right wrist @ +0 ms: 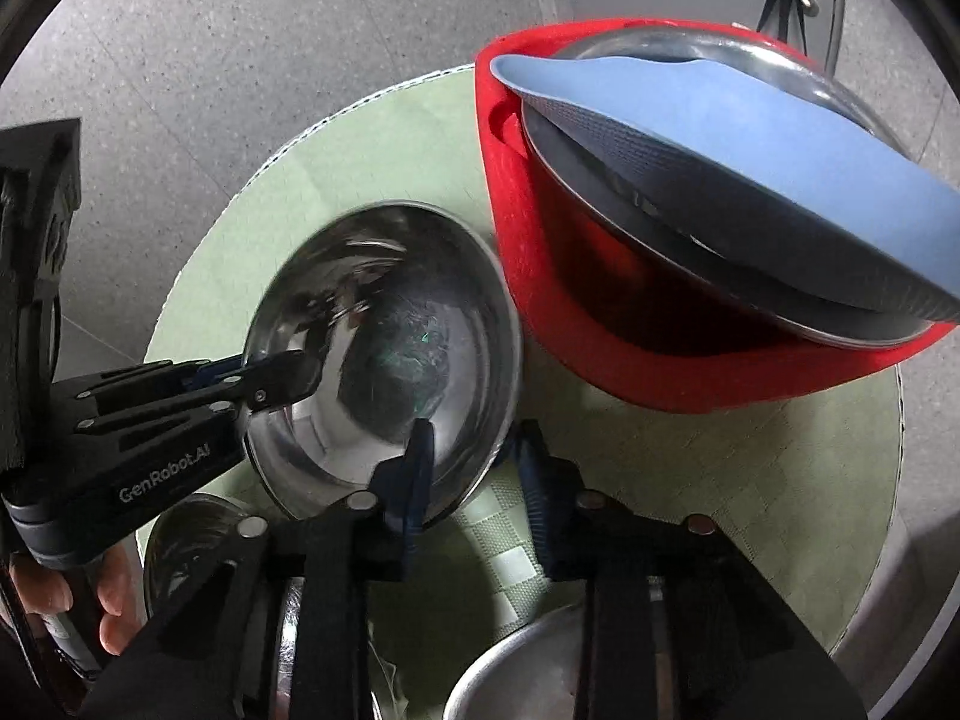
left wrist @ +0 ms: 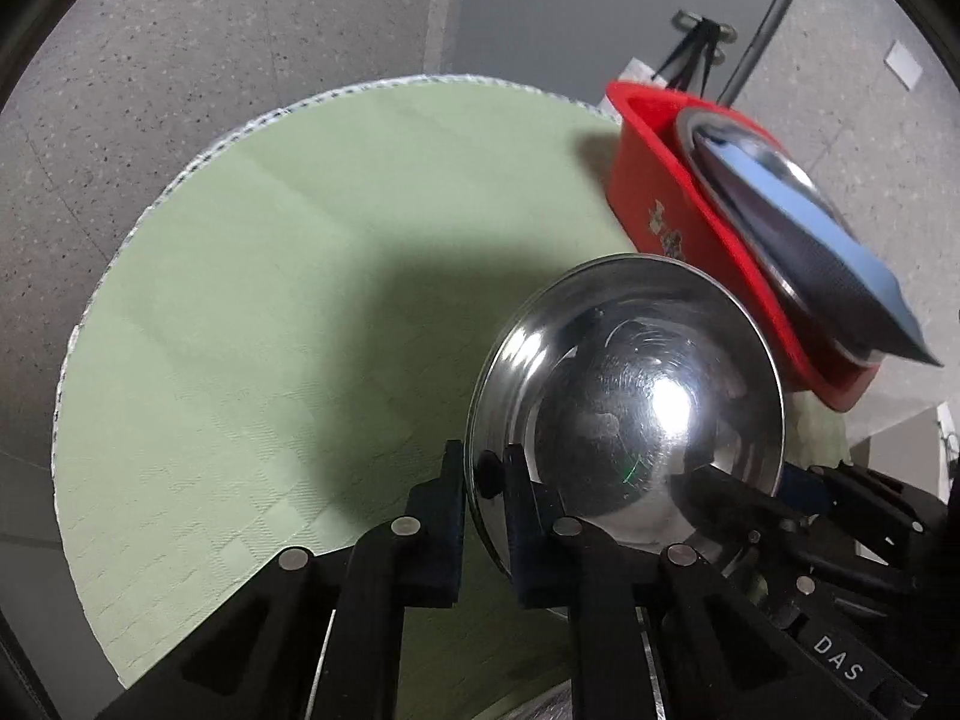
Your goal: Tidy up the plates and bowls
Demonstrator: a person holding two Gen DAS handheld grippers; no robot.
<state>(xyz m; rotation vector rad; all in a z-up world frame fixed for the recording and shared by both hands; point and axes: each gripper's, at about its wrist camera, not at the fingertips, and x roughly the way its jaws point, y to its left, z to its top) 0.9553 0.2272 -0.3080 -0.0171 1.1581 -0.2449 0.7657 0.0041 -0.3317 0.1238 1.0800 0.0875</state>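
A shiny steel bowl [left wrist: 630,402] is held tilted above the round green table [left wrist: 270,300]. My left gripper [left wrist: 485,480] is shut on the bowl's rim, one finger inside and one outside. In the right wrist view the same bowl [right wrist: 396,348] shows with the left gripper [right wrist: 282,381] clamped on its left rim. My right gripper [right wrist: 474,474] is open, its jaws standing on either side of the bowl's near rim without closing on it. A red tub [right wrist: 600,312] holds a large steel dish and a blue plate [right wrist: 750,162].
The red tub [left wrist: 690,228] stands at the table's right rear. More steel bowls [right wrist: 540,666] lie at the near edge below my right gripper, another steel bowl [right wrist: 198,534] at lower left. Grey floor surrounds the table.
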